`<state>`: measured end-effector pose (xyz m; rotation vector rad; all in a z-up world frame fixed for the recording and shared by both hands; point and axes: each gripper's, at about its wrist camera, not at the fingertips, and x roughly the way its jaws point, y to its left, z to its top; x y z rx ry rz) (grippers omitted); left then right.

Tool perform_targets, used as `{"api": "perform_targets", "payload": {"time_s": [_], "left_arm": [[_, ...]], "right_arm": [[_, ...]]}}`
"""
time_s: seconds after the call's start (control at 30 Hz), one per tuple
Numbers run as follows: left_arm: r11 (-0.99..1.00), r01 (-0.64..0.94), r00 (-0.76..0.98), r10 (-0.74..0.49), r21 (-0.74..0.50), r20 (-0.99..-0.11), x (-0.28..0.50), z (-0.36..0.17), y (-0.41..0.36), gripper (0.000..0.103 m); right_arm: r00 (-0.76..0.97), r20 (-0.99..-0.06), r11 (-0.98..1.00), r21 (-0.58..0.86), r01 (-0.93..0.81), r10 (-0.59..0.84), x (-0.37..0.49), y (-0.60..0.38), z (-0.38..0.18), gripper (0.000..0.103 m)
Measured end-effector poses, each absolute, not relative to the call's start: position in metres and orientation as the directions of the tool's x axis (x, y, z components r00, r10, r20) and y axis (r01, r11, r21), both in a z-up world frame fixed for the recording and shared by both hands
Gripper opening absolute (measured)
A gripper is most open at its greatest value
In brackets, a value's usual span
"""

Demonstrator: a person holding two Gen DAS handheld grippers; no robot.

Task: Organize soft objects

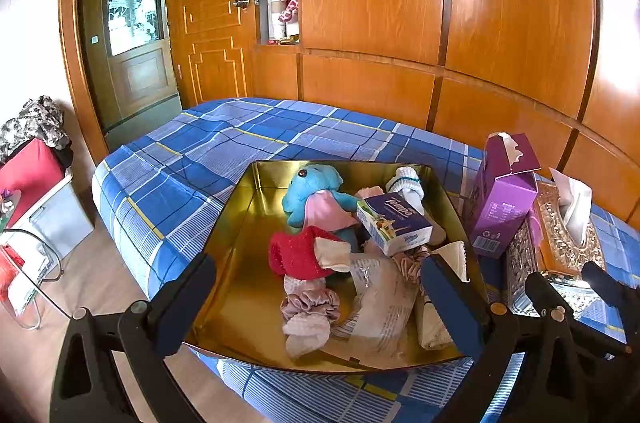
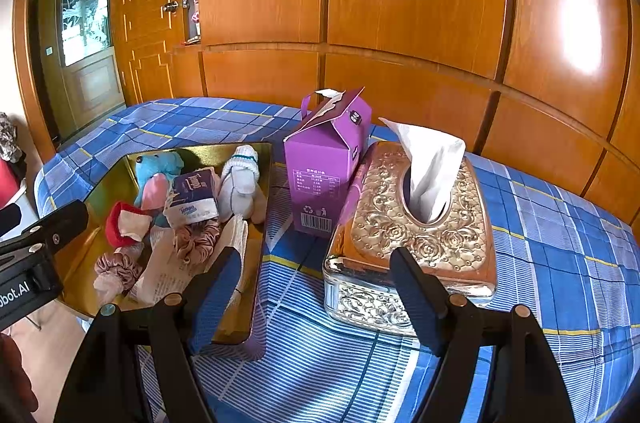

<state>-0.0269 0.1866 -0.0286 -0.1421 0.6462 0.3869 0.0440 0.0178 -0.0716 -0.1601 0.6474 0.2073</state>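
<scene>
1. Blue plaid bedsheet (image 2: 540,243) covers the bed
2. Wooden wardrobe (image 2: 400,3) stands behind it
3. Panelled door (image 1: 212,15) with round knob (image 1: 241,1), left
4. Red storage box (image 1: 28,175) beside the bed

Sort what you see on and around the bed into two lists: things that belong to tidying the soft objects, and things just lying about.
Part of the job:
gold tray
blue plush toy
red sock
pink scrunchie
white sock
tissue pack

Just lying about:
purple carton
ornate tissue box
red box by the wall
</scene>
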Motion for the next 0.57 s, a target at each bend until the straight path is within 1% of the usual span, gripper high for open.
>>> {"api": "perform_targets", "payload": {"time_s": [0.3,0.47,0.57], "left_arm": [[0.919,-0.394,0.728,0.300,-0.018,-0.617,-0.0262,-0.0299,0.1881,0.103],[0.913,-0.408,0.737,0.318,-0.016,-0.597,-0.0297,-0.0291,0.1903,0.101],[0.915,-0.401,0.739,0.306,-0.028,-0.600,-0.0290,-0.0280,0.1915,0.102]], "right_arm": [[0.778,-0.612,0.965,-0.088,-0.246,0.142,0.0436,0.0183,-0.0725,0.078],[0.782,-0.607,0.963,-0.099,-0.251,0.141,0.0426,0.0193,-0.0725,0.078],[0.788,-0.599,0.962,-0.101,-0.255,0.145,0.0414,0.0190,-0.0705,0.078]]}}
